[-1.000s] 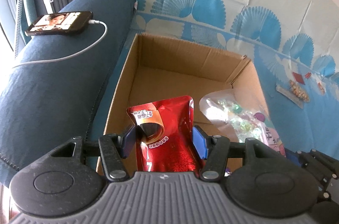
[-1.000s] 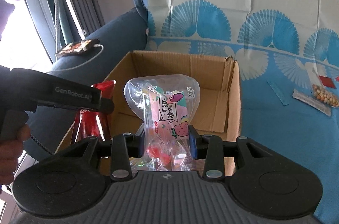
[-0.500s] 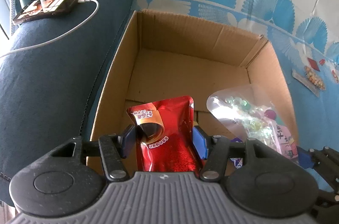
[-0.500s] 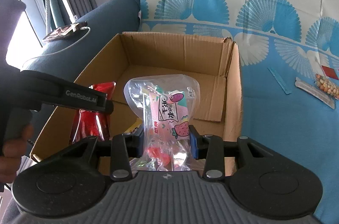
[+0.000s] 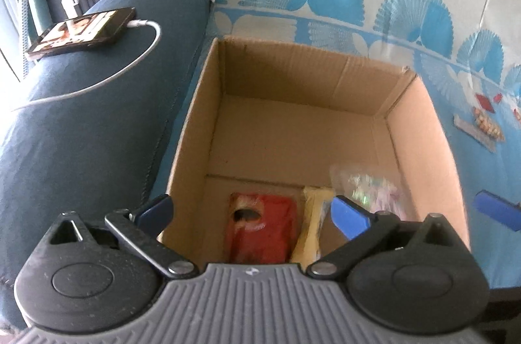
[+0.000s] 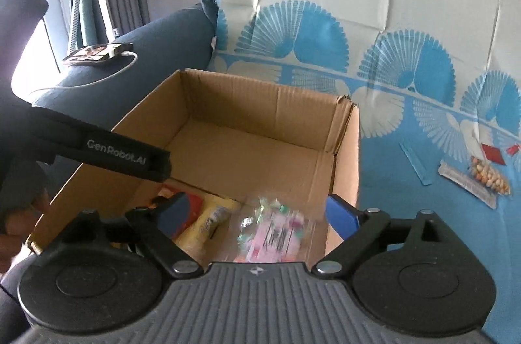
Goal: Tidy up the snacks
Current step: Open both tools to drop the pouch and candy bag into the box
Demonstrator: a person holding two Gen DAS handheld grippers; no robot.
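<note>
An open cardboard box [image 5: 293, 73] stands on the patterned blue cloth over the sofa. In the left wrist view a red pouch [image 5: 260, 223] lies on the box floor beside a yellow packet [image 5: 314, 223]. My left gripper [image 5: 254, 213] hangs above them, its jaws opening, with nothing pressed between the pads. In the right wrist view a clear bag of sweets with a pink label [image 6: 273, 230], blurred, lies low in the box [image 6: 260, 103]. My right gripper [image 6: 257, 213] is above it, jaws opening, and does not touch the bag. The left gripper's black body [image 6: 114, 155] reaches in from the left.
A phone [image 5: 81, 31] with a white cable lies on the dark blue armrest to the box's left. On the cloth to the right lie a packet of nuts [image 6: 482, 178], small red wrappers [image 6: 491, 153] and a blue strip [image 6: 416, 164]. A person's hand [image 6: 13, 223] holds the left gripper.
Both grippers went from shut to open. The red pouch left the left jaws and the clear bag left the right jaws. Both now sit low in the box.
</note>
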